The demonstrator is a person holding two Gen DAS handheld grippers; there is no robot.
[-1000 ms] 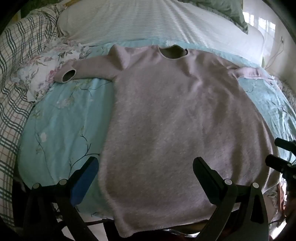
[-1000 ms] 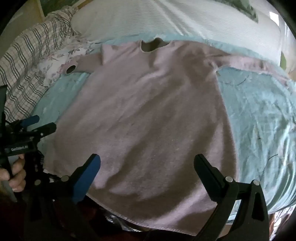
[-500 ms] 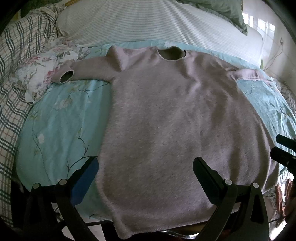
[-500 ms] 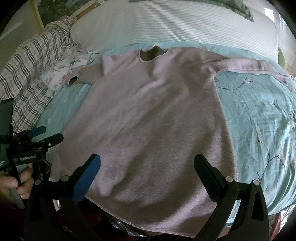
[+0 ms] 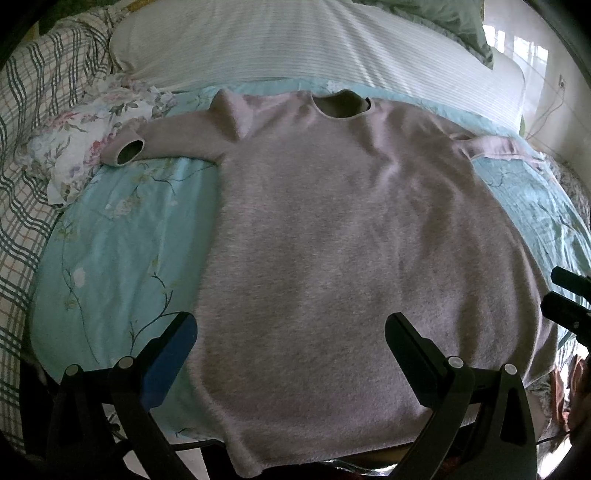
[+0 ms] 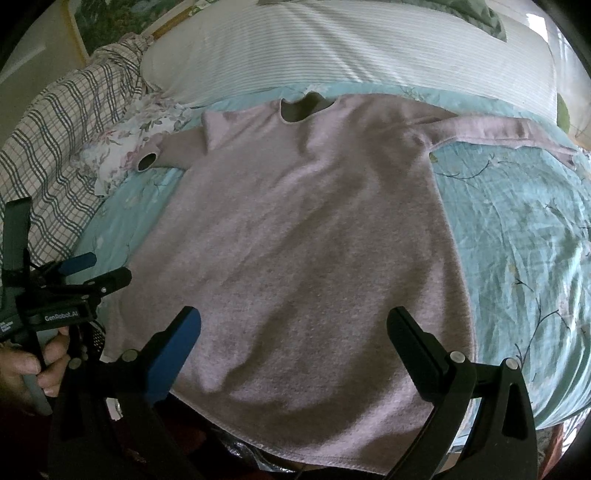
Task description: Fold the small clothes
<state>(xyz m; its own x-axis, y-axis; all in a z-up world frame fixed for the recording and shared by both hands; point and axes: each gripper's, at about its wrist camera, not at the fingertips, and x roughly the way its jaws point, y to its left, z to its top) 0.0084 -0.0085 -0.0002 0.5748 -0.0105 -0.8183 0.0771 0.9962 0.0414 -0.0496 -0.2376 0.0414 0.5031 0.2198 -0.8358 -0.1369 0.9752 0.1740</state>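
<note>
A pale pink fuzzy sweater (image 5: 347, 236) lies flat, front up, on a light blue floral bedsheet (image 5: 122, 236). It also shows in the right wrist view (image 6: 303, 236). Its neck hole (image 5: 341, 105) points away. The left sleeve (image 5: 166, 142) lies out to the left, the right sleeve (image 6: 509, 131) out to the right. My left gripper (image 5: 290, 336) is open and empty above the sweater's lower hem. My right gripper (image 6: 293, 326) is open and empty above the lower hem too. The left gripper shows at the left edge of the right wrist view (image 6: 96, 269).
A white striped pillow (image 5: 295, 48) lies beyond the sweater. A plaid blanket (image 5: 26, 147) and a floral cloth (image 5: 85, 136) lie at the left. A green pillow (image 5: 450, 22) sits at the far right. The bed's near edge (image 6: 280, 458) is just below the hem.
Both grippers have pulled back and risen a little, so more of the sweater and its right sleeve shows. The sweater has not moved. Both grippers stay open.
</note>
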